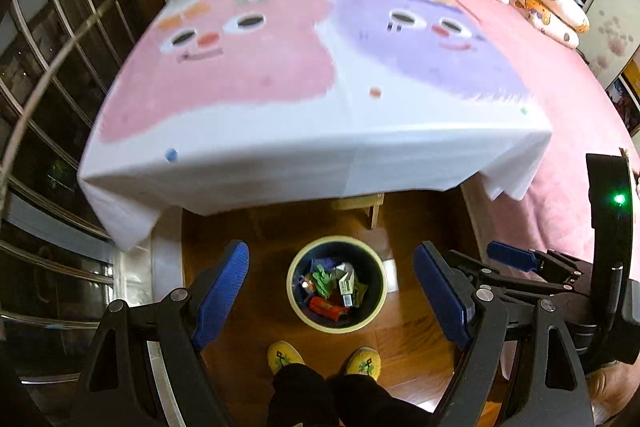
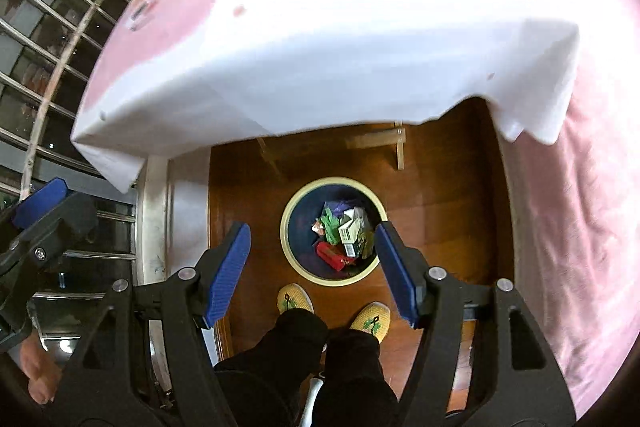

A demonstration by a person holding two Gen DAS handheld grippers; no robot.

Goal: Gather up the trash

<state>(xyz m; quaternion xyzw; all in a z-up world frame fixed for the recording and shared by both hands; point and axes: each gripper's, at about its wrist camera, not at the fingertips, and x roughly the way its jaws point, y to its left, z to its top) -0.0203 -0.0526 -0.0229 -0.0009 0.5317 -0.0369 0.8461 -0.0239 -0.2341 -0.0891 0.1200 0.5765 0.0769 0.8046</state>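
A round bin (image 1: pixel 295 301) with a pale yellow rim stands on the wooden floor and holds several pieces of trash (image 1: pixel 332 287): green wrappers, a white box, a red packet. My left gripper (image 1: pixel 332 291) hangs high above it, open, with nothing between its blue pads. In the right wrist view the same bin (image 2: pixel 289 247) with its trash (image 2: pixel 344 235) lies far below my right gripper (image 2: pixel 314 271), which is also open and holds nothing. The right gripper's fingers (image 1: pixel 512 255) show at the right edge of the left wrist view.
A table under a white cloth with pink and purple cartoon faces (image 1: pixel 312 75) stands just beyond the bin. A pink bed (image 1: pixel 568 131) lies to the right, glass doors (image 1: pixel 48 75) to the left. A person's yellow slippers (image 1: pixel 284 357) and dark trouser legs stand beside the bin.
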